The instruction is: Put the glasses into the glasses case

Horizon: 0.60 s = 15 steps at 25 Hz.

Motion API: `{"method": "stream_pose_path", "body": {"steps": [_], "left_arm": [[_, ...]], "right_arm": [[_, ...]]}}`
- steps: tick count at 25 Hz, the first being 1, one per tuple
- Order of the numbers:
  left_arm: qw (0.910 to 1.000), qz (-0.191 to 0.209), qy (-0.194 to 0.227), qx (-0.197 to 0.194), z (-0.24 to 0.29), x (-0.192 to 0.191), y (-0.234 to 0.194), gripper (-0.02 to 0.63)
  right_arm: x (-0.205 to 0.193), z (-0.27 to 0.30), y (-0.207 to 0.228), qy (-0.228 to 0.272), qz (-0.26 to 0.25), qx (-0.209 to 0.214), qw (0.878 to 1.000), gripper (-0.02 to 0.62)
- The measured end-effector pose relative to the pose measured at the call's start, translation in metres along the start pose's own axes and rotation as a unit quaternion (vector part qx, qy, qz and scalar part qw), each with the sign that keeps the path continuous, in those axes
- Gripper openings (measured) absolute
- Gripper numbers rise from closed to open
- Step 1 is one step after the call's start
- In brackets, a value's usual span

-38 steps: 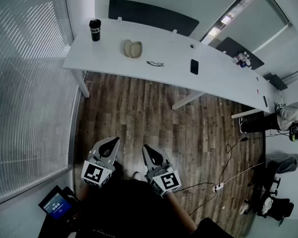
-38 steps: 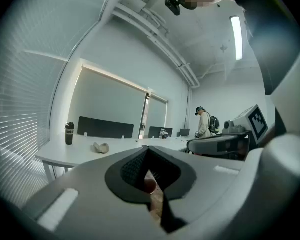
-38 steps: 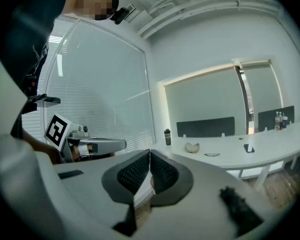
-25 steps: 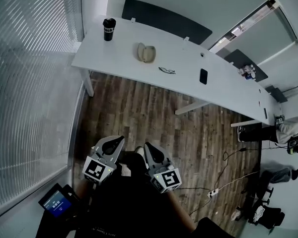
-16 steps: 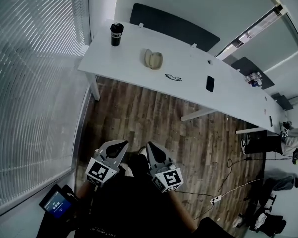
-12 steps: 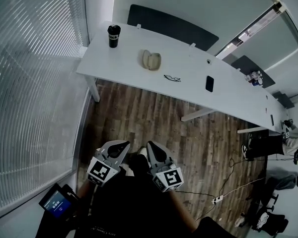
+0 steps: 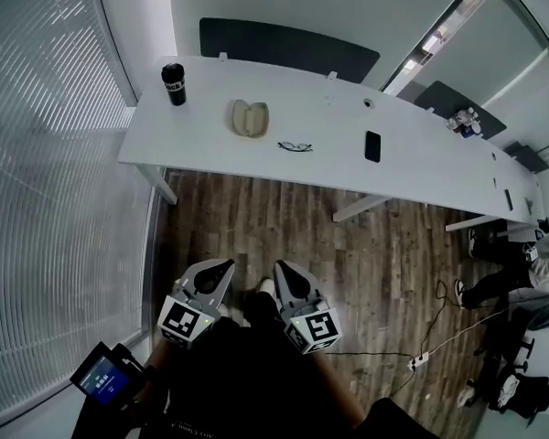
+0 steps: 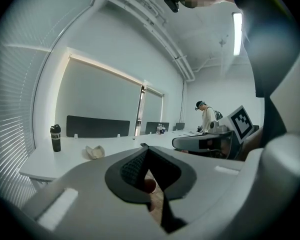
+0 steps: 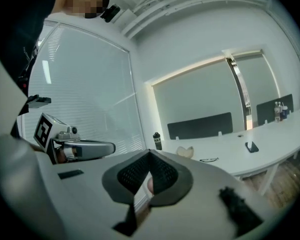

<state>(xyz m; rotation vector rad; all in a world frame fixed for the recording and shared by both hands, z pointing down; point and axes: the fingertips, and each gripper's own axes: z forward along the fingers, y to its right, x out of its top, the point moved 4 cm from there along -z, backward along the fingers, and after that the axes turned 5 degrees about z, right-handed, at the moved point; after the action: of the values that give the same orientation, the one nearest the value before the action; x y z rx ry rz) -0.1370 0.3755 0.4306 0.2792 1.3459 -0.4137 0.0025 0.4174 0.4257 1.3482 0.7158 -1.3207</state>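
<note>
Head view shows the approach step: the person stands on the wood floor, well short of the long white table point(image 7: 412, 167), and nothing has been handled yet. On the table's near half lie the thin dark-framed glasses point(image 7: 296, 146), folded or flat, too small to tell which. Just beyond them, towards the table's left end, sits the beige hard-shell glasses case point(image 7: 249, 118), lying open. A black tumbler point(image 7: 173, 82) stands near the table's left end and a black phone point(image 7: 372, 145) lies to the right of the glasses.

The left gripper point(image 7: 216, 276) and right gripper point(image 7: 286, 280) are held side by side, well apart from the table and pointing towards it. Each gripper view shows the jaws pressed together with nothing between them.

The next move likely calls for closing the gap to the table's near edge and spreading one pair of jaws. Those jaws would then line up on the glasses' thin frame, while the other gripper is free to steady the open case.
</note>
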Motion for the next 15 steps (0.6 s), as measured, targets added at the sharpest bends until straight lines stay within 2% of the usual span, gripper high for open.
{"method": "stream_pose_path", "body": {"steps": [4,9,12,15], "left_arm": [[0.9997,0.000,-0.018,-0.018,0.031,0.006,0.014,0.005],[0.9980,-0.006,-0.042,-0.046,0.085,0.007,0.039,0.005],[0.9987,-0.007,-0.018,-0.047,0.109,0.017,0.056,0.005],[0.9987,-0.047,0.007,-0.017,0.129,0.019,0.059,0.006]], "right_arm": [[0.009,-0.014,0.032,0.013,0.022,0.001,1.000,0.006],[0.013,-0.022,0.077,0.015,0.009,0.000,1.000,0.006],[0.018,-0.032,0.101,0.027,0.017,-0.003,0.999,0.006],[0.021,-0.040,0.127,0.040,0.041,0.006,0.998,0.005]]}}
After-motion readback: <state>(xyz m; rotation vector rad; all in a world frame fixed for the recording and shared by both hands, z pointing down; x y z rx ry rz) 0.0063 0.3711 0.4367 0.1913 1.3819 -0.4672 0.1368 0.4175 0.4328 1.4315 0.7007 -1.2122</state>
